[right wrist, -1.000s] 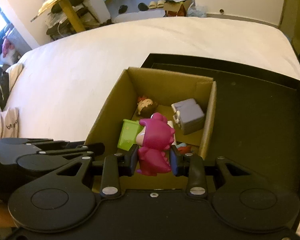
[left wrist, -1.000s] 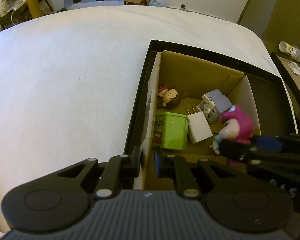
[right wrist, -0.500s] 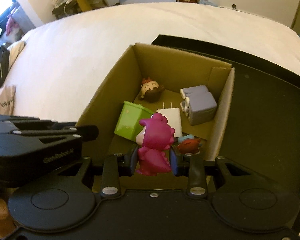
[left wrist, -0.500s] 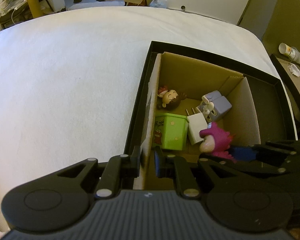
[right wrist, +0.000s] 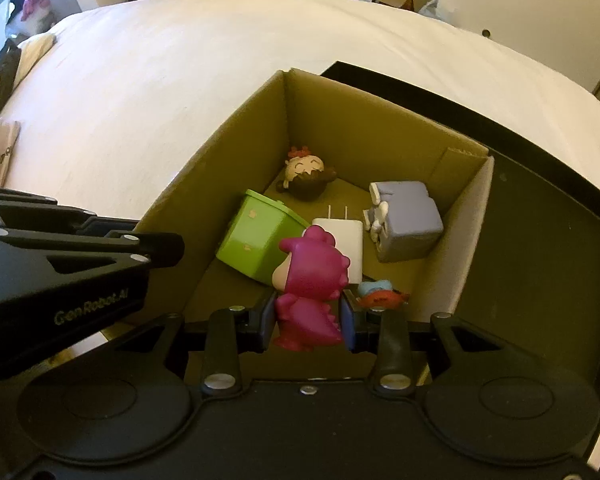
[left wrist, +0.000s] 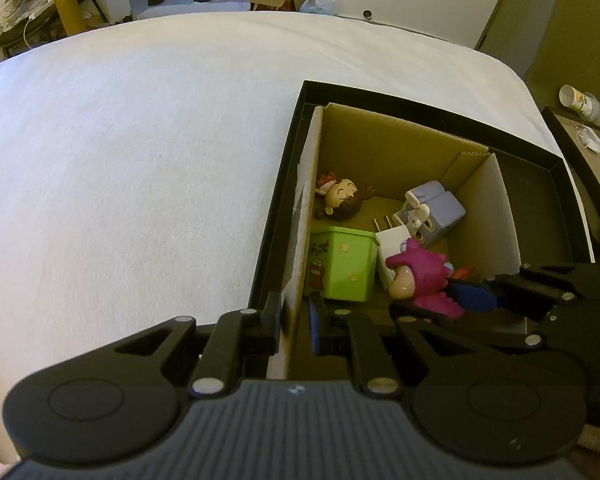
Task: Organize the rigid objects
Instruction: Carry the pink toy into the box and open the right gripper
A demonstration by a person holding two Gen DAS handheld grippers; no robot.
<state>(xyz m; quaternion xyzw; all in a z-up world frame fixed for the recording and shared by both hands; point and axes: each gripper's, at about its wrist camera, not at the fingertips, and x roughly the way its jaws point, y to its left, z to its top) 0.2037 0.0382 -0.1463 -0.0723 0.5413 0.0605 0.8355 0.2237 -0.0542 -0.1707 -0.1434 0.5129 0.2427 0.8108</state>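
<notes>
My right gripper (right wrist: 307,314) is shut on a magenta dinosaur figurine (right wrist: 310,280) and holds it inside the open cardboard box (right wrist: 236,152), low near the front; the figurine also shows in the left wrist view (left wrist: 422,276). My left gripper (left wrist: 294,318) is shut on the box's left wall (left wrist: 306,208). In the box lie a green container (right wrist: 260,240), a white charger (right wrist: 342,246), a grey-purple cube toy (right wrist: 408,226), a brown-haired doll (right wrist: 306,172) and a small blue and red figure (right wrist: 380,292).
The box stands in a black tray (right wrist: 540,264) on a white bed (left wrist: 140,168). A side table with a cup (left wrist: 580,100) is at the right. Shoes and furniture are on the floor beyond the bed.
My right gripper has carried the dinosaur figurine down and forward into the box. My left gripper has stayed on the box wall.
</notes>
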